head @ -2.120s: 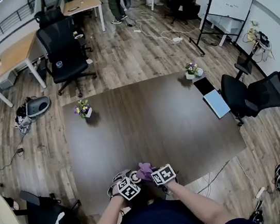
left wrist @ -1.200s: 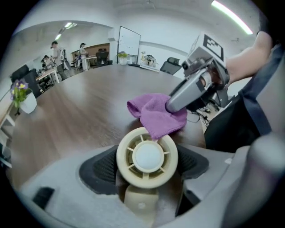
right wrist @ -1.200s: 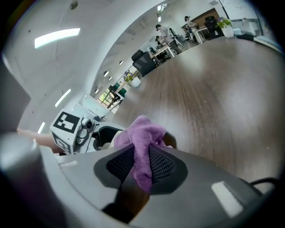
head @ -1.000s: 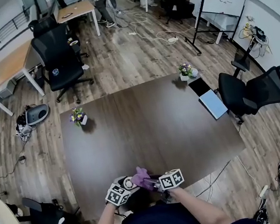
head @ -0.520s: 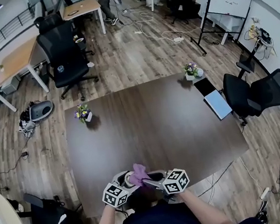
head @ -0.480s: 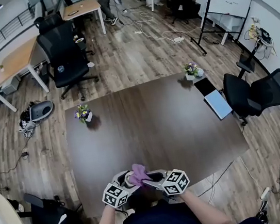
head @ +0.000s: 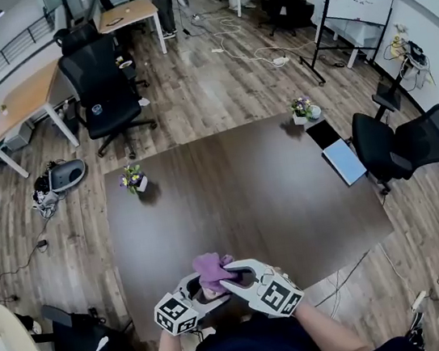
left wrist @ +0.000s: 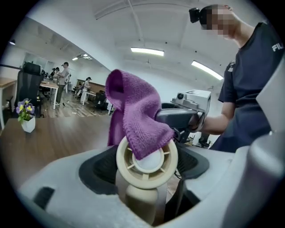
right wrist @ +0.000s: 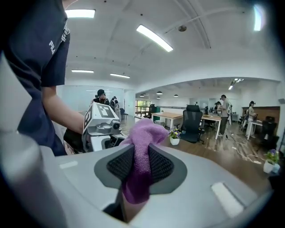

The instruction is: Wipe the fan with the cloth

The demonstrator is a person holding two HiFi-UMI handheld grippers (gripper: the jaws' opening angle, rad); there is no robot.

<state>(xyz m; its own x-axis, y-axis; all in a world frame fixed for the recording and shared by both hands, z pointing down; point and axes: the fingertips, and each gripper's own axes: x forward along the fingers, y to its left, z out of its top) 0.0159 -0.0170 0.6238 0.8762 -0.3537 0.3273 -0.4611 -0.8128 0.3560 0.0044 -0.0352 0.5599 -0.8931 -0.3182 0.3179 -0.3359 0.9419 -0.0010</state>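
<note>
Bright ceiling light, fisheye edges, sharp

Both grippers are now raised higher than two seconds earlier, closer to the head camera and looking larger over the near edge of the table (head: 248,199). The right gripper (head: 249,275) has rolled, so its marker cube (head: 280,295) now tilts down to the right instead of facing up. The left gripper (head: 192,291) brings the fan (left wrist: 147,160) up with it, and the purple cloth (head: 211,268) rises too, shifted slightly left
</note>
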